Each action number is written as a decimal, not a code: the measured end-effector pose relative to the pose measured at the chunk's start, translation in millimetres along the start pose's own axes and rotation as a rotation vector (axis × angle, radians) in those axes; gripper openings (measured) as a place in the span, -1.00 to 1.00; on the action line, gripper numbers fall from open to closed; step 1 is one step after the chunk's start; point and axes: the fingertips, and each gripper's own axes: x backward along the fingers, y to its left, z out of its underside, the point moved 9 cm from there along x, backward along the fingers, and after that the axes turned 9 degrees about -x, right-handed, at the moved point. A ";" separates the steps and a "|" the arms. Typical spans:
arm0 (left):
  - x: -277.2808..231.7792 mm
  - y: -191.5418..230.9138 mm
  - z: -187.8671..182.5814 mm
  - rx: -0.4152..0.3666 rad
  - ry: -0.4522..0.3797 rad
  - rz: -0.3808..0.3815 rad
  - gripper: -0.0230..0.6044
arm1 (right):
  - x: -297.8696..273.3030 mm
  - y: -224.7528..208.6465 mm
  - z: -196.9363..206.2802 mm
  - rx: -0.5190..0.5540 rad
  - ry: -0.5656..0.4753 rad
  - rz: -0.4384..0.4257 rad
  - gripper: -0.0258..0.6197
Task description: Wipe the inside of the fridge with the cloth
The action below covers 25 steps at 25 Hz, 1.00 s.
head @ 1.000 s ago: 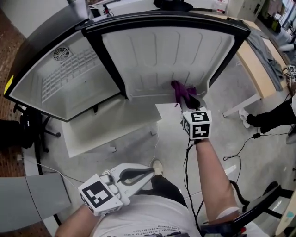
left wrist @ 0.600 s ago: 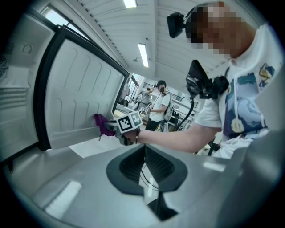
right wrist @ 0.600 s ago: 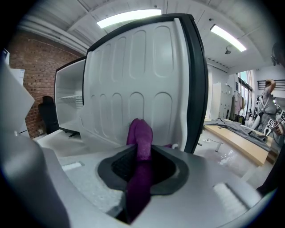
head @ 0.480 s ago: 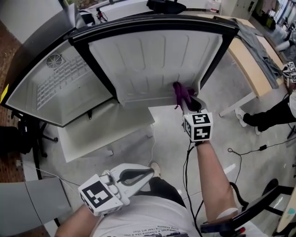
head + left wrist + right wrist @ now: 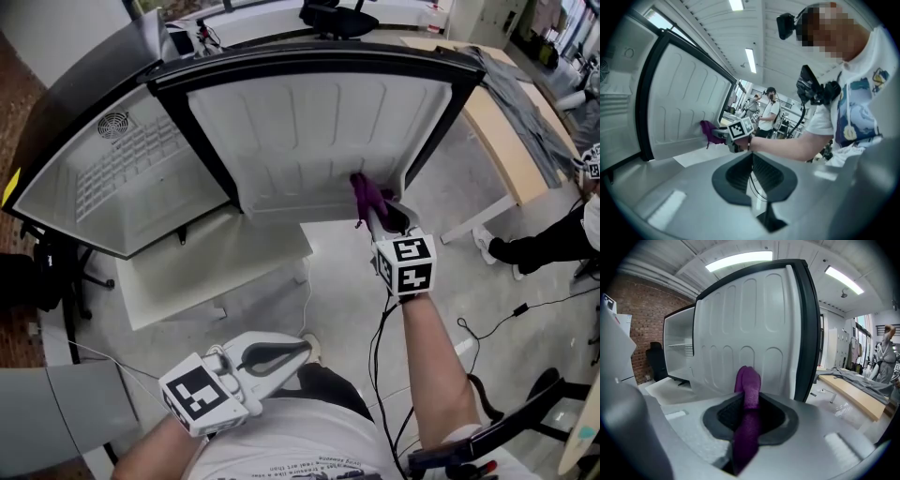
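Cloth (image 5: 747, 380): purple, fuzzy-napped, bunched into a narrow folded strip. Its rounded end juts past the tong tips and the rest trails back between them.
Cloth position: low against the white ribbed door liner (image 5: 319, 131) of the open fridge (image 5: 122, 178), near the black door seal (image 5: 441, 127).
Right tongs (image 5: 379, 208): clamped on the cloth.
Left tongs (image 5: 298, 352): closed together, nothing between them, held low by the person's torso, well apart from the fridge.

Head view steeply down (fridge door (image 5: 319, 122) shared)
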 end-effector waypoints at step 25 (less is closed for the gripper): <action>193.0 3.3 59.8 -0.089 -0.130 -0.168 -0.91 | 129.1 159.5 -49.0 0.053 -0.100 0.015 -0.69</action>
